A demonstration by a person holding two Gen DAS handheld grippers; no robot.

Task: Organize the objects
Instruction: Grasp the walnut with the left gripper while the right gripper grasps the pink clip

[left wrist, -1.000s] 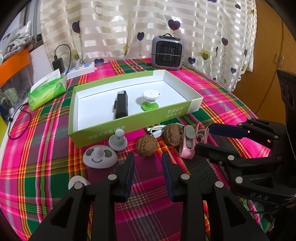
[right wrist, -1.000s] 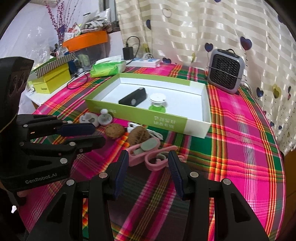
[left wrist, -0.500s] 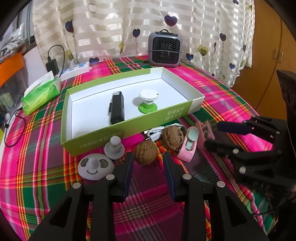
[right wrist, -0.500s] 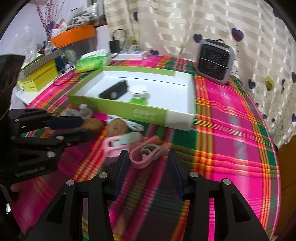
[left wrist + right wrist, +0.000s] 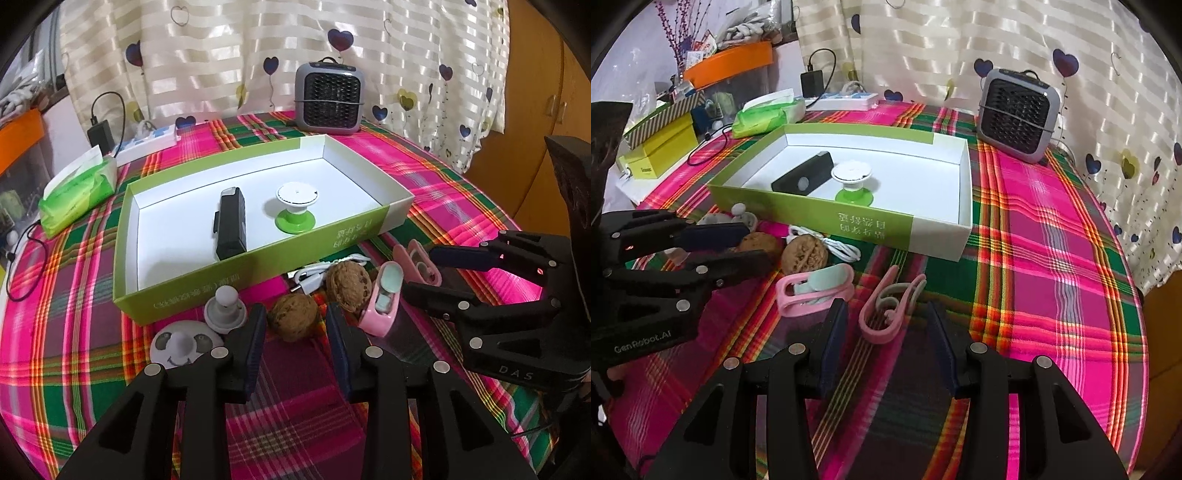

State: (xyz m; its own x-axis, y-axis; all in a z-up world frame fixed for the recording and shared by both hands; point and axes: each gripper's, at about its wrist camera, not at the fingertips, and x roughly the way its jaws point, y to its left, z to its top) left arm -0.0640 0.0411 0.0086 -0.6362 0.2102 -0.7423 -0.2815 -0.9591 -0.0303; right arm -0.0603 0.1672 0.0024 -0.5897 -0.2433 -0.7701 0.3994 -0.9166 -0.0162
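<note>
A green-and-white box (image 5: 207, 291) (image 5: 923, 236) holds a black device (image 5: 231, 221) and a green-based white knob (image 5: 295, 210). In front of it lie two walnuts (image 5: 293, 317) (image 5: 349, 284), a white cable (image 5: 314, 275), two pink clips (image 5: 816, 291) (image 5: 890, 310), a grey knob (image 5: 225, 310) and a smiley disc (image 5: 181, 345). My left gripper (image 5: 295, 325) is open, its fingers on either side of the near walnut. My right gripper (image 5: 886, 325) is open around the near pink clip.
A grey heater (image 5: 328, 98) stands behind the box. A green tissue pack (image 5: 75, 194), a power strip (image 5: 147, 142) and a charger sit at the back left. Yellow and orange boxes (image 5: 661, 147) stand off the table's left. The plaid table edge curves at right.
My left gripper moved forward, and its fingers now flank the near walnut. My right gripper moved forward over the near pink clip.
</note>
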